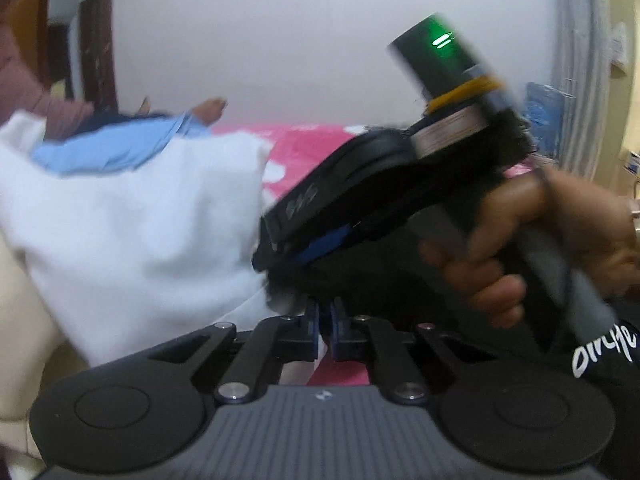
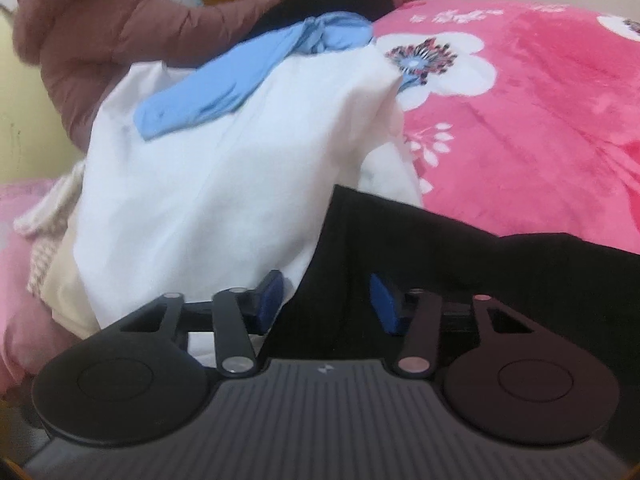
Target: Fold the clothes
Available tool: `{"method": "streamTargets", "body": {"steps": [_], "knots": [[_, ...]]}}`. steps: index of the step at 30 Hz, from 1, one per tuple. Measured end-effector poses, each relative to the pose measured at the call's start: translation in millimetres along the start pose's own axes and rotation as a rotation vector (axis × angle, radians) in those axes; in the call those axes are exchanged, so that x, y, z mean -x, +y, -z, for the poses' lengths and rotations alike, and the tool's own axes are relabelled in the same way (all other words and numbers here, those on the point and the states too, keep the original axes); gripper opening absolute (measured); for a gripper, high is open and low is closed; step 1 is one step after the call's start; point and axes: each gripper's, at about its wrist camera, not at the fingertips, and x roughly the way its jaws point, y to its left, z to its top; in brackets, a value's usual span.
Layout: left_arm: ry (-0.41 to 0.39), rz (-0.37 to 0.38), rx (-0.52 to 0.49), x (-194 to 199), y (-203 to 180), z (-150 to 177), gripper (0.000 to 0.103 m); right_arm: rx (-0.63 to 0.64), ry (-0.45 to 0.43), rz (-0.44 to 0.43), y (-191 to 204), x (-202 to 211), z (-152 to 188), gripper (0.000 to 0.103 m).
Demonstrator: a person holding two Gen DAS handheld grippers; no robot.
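While the left gripper [image 1: 325, 326] sat with its blue pads drawn almost together, the right gripper [image 2: 327, 304] held its pads apart astride the edge of a black garment [image 2: 500, 272] lying on the pink flowered blanket [image 2: 540, 120]; whether either pinched cloth could not be told. Just left of the black garment rose a white cloth [image 2: 224, 168] heap with a light blue garment [image 2: 248, 76] draped on top. Behind it sat a person in a mauve jacket [image 2: 104, 40]. In the left view, the hand [image 1: 532, 240] holding the right gripper blocked the black garment.
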Motion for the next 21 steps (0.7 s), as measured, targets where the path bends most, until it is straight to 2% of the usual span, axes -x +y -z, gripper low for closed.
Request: {"method": "streamTargets", "body": {"steps": [1,2,3,8,13,21], "knots": [[-0.008,0.005,-0.008,1,-4,-1,0.006,-0.005,0.002,0.001,-2,-1,0,0.024],[-0.016,0.010,-0.016,3,-7,-2,0.006,-0.011,0.001,0.001,-6,0,0,0.009],[-0.024,0.016,-0.024,4,-11,-3,0.006,-0.014,-0.011,0.000,-9,3,1,0.005],[-0.051,0.050,-0.069,7,-32,-8,0.006,-0.029,-0.092,0.004,-24,35,6,0.003],[-0.111,0.099,-0.118,7,-57,-17,0.006,-0.086,-0.215,0.018,-47,83,12,0.003],[-0.095,0.246,-0.199,-15,-106,-9,0.006,-0.203,-0.331,0.098,-96,153,50,0.003]]}}
